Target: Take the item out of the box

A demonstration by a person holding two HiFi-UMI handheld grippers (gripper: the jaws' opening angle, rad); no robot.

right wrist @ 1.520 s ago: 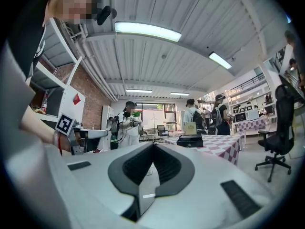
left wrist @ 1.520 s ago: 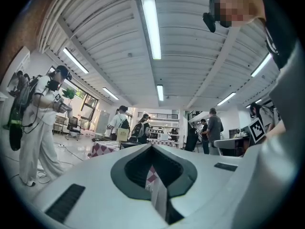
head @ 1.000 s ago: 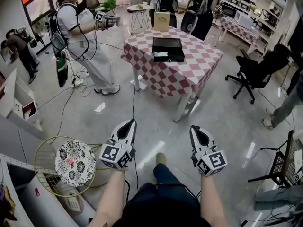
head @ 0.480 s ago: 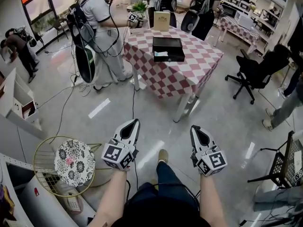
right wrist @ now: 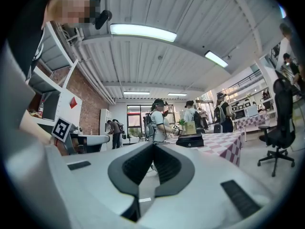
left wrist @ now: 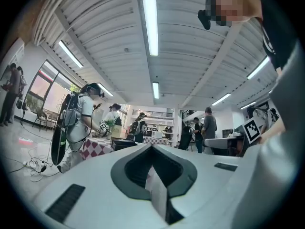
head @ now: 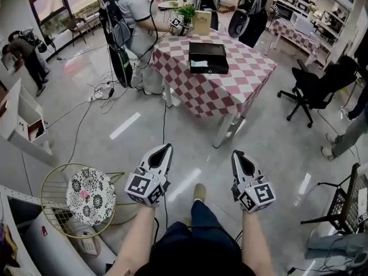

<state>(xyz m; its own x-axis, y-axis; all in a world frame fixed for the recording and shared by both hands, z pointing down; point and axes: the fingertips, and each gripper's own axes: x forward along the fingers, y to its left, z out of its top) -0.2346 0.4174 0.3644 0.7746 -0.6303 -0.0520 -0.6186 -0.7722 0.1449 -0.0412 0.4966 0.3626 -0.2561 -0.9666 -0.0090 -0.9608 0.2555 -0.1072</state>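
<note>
A black box (head: 208,57) lies on a red-and-white checked table (head: 241,82) several steps ahead of me. A white slip shows at the box's front. Both grippers hang low over the grey floor, far short of the table. My left gripper (head: 166,148) is shut with nothing in it, and my right gripper (head: 236,154) is shut and empty too. The left gripper view shows the box (left wrist: 125,143) small beyond the closed left gripper (left wrist: 152,147). In the right gripper view the box (right wrist: 189,140) sits on the table (right wrist: 224,140) past the closed right gripper (right wrist: 153,145).
A person (head: 135,16) with a backpack rig stands at the table's far left corner beside a potted plant (head: 187,11) and a tan box (head: 202,23). A black office chair (head: 313,88) stands right. A wire stool with a floral cushion (head: 91,197) sits near left. Cables (head: 86,111) trail across the floor.
The person in white walked from the left to the table's far corner. The table sits slightly lower and nearer in view. Both grippers stayed shut in about the same place.
</note>
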